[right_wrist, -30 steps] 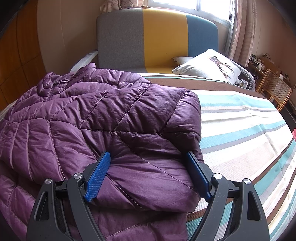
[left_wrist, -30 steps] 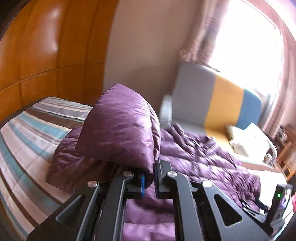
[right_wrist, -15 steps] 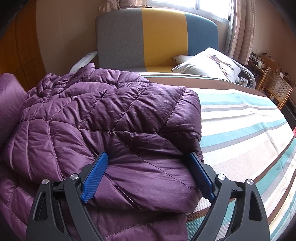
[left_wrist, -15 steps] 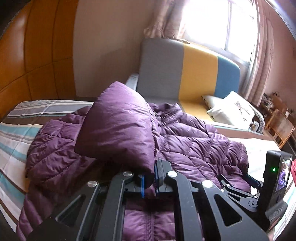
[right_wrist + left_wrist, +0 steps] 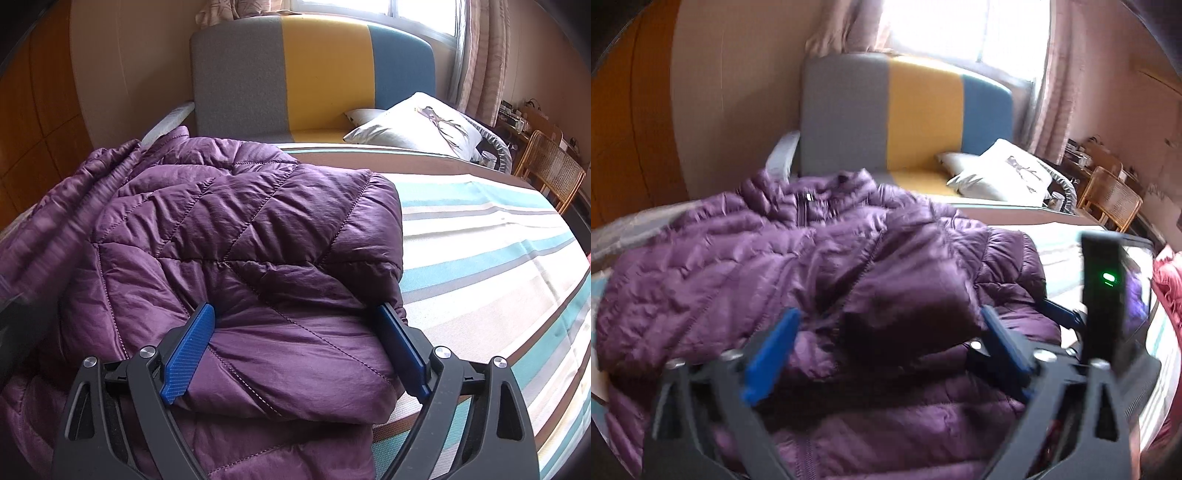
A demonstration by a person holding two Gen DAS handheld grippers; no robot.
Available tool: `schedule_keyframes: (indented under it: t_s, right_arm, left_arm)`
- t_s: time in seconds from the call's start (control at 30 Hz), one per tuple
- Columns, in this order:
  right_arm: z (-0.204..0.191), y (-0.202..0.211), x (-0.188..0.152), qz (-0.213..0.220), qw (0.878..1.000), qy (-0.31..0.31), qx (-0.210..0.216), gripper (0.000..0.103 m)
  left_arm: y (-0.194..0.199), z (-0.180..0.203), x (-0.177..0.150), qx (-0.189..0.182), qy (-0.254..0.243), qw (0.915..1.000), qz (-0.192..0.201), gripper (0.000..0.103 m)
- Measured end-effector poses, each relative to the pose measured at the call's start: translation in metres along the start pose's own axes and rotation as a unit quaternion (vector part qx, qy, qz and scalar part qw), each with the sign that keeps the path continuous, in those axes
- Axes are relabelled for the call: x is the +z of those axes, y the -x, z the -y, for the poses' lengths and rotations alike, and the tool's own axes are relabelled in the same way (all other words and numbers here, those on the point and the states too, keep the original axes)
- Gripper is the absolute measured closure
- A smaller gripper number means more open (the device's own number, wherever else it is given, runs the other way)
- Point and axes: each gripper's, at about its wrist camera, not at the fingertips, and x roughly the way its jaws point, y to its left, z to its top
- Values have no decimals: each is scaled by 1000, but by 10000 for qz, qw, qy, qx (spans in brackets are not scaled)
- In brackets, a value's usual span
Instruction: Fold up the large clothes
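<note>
1. Left wrist view: the purple jacket (image 5: 746, 266) lies on the striped bed (image 5: 1060, 254). The left gripper (image 5: 886, 343) is opening, jaws wide; a folded sleeve (image 5: 916, 291) lies between them, pads not pressing. Both sleeves appear folded in; the body fold seems still outstanding.
2. Right wrist view: the right gripper (image 5: 295, 343) stands apart astride the other folded sleeve (image 5: 288, 354), apparently unclamped.
3. Only the left view shows the collar zip (image 5: 802, 212); only the right shows the jacket's edge against bare bedding.

Sofa (image 5: 314, 74): grey, yellow, blue panels | white cushion (image 5: 417, 125): laid on seat | striped sheet (image 5: 480, 251) | wicker chair (image 5: 550, 170): seen at right
</note>
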Motion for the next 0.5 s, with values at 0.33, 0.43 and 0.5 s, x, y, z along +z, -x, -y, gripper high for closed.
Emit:
schedule_keyframes:
  t_s: [0.33, 0.43, 0.5]
  right_arm:
    - [0, -1, 1, -24, 10000, 14, -66, 11]
    - [0, -1, 1, -26, 10000, 11, -68, 11]
    - [0, -1, 0, -31, 10000, 13, -71, 11]
  left_arm:
    - [45, -78, 0, 609, 301, 9971, 347, 2]
    - [51, -116, -6, 795, 630, 9940, 405, 2]
    - [53, -136, -12, 621, 844, 9936, 430, 2]
